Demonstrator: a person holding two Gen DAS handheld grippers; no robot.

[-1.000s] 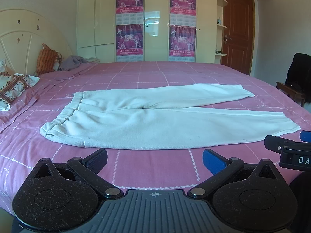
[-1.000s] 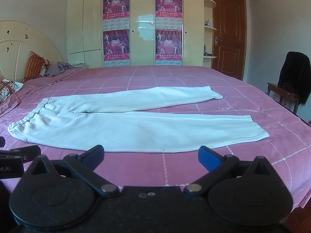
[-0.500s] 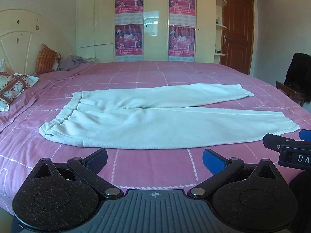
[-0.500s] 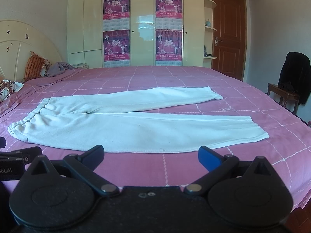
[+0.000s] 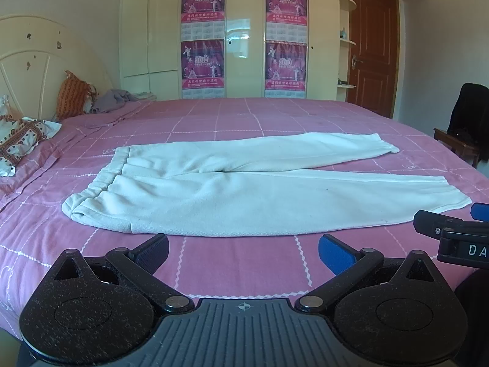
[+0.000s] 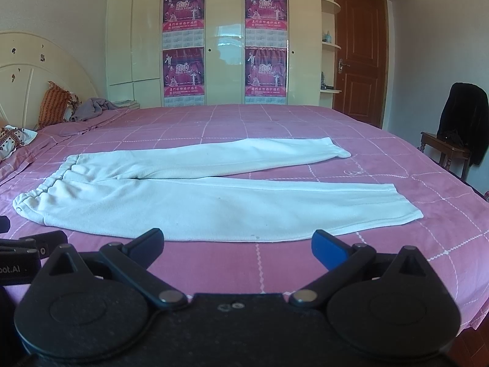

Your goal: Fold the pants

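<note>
White pants [image 5: 244, 183] flat on pink checked bed [image 5: 244, 116]; wardrobe [image 5: 244, 30] with posters [image 5: 203, 3] behind; left gripper [image 5: 243, 249] and right gripper [image 6: 238, 243] spread, empty.

White pants [image 6: 195, 202] are lying flat on the pink checked bedspread [image 6: 305, 122], waistband pointing toward the headboard [image 6: 27, 70] end at the left, both legs stretching toward the right edge — the farther leg angling away. The right gripper [image 6: 238, 246] is hovering over the bed's near edge, fingers spread wide, touching nothing. Part of the left gripper [image 6: 33, 244] is showing at the left edge.
</note>
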